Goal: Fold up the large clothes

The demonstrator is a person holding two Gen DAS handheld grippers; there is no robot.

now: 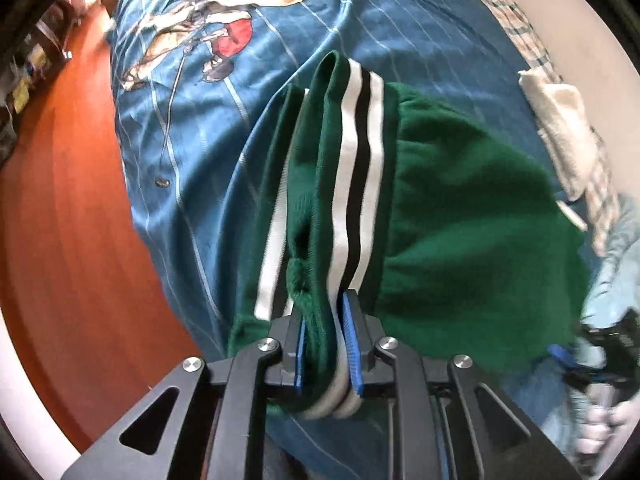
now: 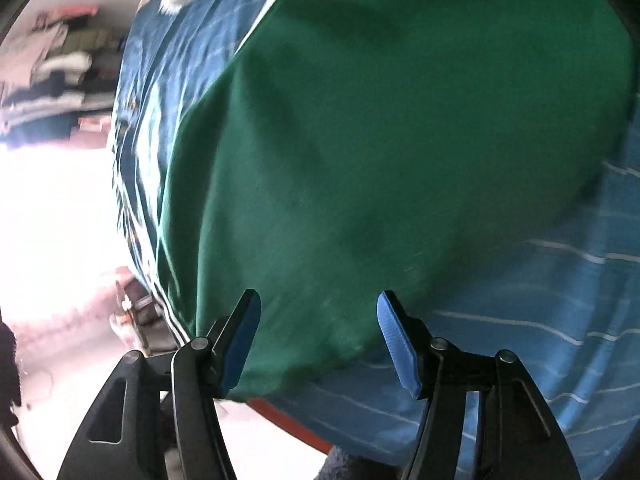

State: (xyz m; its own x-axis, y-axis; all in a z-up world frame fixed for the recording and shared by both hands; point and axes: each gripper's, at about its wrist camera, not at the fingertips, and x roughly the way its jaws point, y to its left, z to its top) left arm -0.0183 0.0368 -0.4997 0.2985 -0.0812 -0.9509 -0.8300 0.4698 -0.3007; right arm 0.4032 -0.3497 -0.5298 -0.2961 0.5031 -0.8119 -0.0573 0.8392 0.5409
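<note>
Green garment [image 1: 460, 216] with white and black stripes lies on the blue bedspread [image 1: 192, 152]; left gripper [image 1: 325, 344] is clamped on its bunched striped edge. Right view: right gripper [image 2: 318, 340] gapes wide, nothing gripped, green cloth just past its fingertips.

Bed covered w/ a blue sheet [image 1: 192, 168], thin pale stripes across it, plus a printed figure in tan, red & brown toward the far end. Beside the bed: orange-red wood floor [image 1: 60, 220], glossy. Cluttered shelving [image 1: 24, 80] at the floor's far left edge, contents too blurred to ID. White wall [image 1: 592, 40] behind the bed. In right wrist view, strong white glare [image 2: 52, 208] washes out the left side; stacked folded fabrics [image 2: 52, 80] on shelves above it, blurry.
</note>
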